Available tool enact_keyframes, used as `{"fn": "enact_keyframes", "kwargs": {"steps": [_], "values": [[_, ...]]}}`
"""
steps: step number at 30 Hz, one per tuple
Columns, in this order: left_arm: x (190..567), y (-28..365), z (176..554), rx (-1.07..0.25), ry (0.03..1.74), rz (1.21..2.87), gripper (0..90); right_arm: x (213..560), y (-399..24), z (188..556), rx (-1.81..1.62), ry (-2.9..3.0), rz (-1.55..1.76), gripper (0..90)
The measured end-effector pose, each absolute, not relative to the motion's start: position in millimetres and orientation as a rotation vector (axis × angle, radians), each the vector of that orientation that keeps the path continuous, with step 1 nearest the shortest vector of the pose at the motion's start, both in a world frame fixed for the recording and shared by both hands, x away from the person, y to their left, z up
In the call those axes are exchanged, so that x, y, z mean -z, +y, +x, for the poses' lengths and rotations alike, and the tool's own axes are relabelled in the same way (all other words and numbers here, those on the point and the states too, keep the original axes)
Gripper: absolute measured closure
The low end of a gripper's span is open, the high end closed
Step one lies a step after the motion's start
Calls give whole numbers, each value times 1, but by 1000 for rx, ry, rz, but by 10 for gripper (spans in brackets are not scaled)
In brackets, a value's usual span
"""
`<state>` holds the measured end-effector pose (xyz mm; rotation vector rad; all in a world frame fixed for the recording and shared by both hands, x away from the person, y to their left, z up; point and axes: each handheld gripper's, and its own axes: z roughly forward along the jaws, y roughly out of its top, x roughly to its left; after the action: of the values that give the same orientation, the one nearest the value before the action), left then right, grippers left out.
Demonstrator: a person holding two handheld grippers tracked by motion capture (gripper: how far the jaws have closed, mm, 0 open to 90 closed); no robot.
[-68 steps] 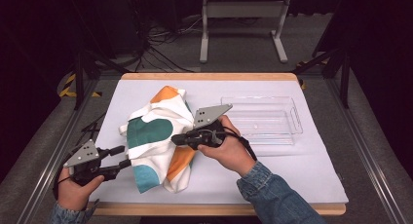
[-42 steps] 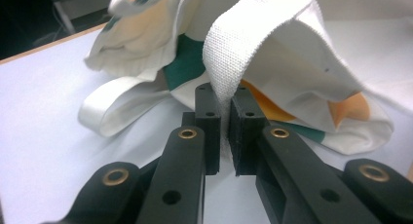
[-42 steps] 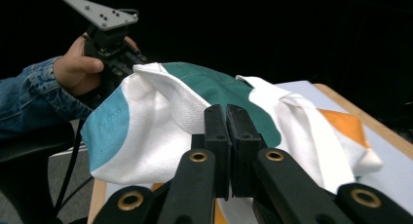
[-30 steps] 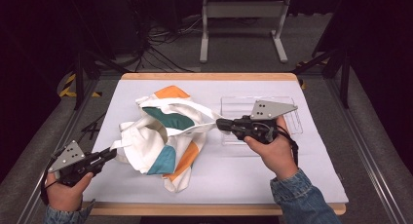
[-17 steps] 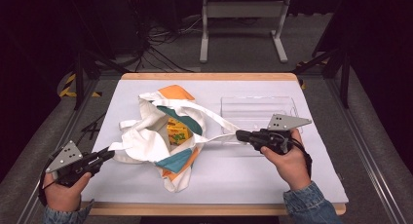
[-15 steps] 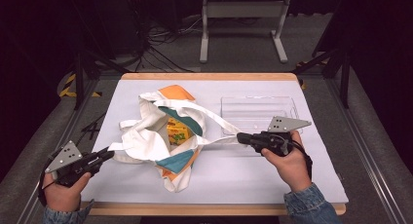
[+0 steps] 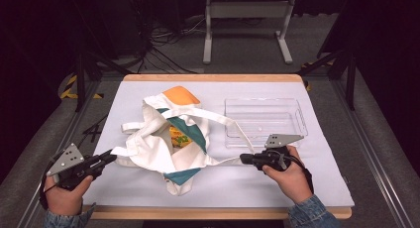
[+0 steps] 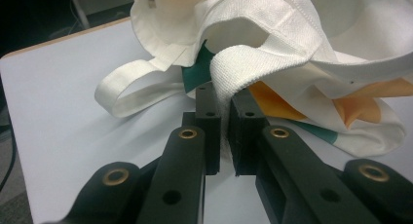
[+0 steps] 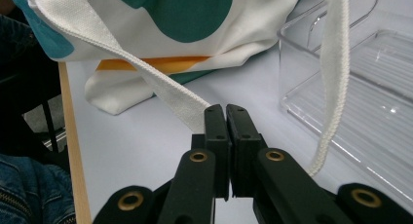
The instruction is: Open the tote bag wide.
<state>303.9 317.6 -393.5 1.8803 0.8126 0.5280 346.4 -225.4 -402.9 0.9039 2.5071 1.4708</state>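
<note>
A cloth tote bag lies in the middle of the white table, pulled open between two tools. The left tool is pinched tight on the bag's rim, and the right tool is pinched tight on one long strap. I think the strap could slip out of the right tool if it pulls too hard, because the strap is thin and flat. The bag could also slide across the smooth table and bump the clear plastic tray just beside it. The bag is soft, woven and cream, with teal and orange patches, and it sags in floppy folds. Something yellow sits inside it. The tray is hard, shiny and box-shaped.
</note>
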Motion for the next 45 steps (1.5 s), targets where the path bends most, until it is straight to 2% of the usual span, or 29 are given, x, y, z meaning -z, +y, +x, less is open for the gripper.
{"fn": "enact_keyframes", "kwargs": {"steps": [14,22,25,27,36,45], "values": [[393,317,303,-527,803,1875,848,428,-209,342,-1294,2687,953,879],[392,313,303,-523,780,1878,846,421,-206,337,-1325,2665,908,861],[392,311,303,-520,771,1876,845,411,-204,335,-1358,2620,869,733],[392,310,303,-516,766,1876,845,402,-202,333,-1377,2602,828,688],[391,305,303,-502,753,1874,841,353,-174,340,-1467,2494,687,559],[390,301,304,-489,737,1876,839,320,-118,361,-1499,2451,539,382]]}}
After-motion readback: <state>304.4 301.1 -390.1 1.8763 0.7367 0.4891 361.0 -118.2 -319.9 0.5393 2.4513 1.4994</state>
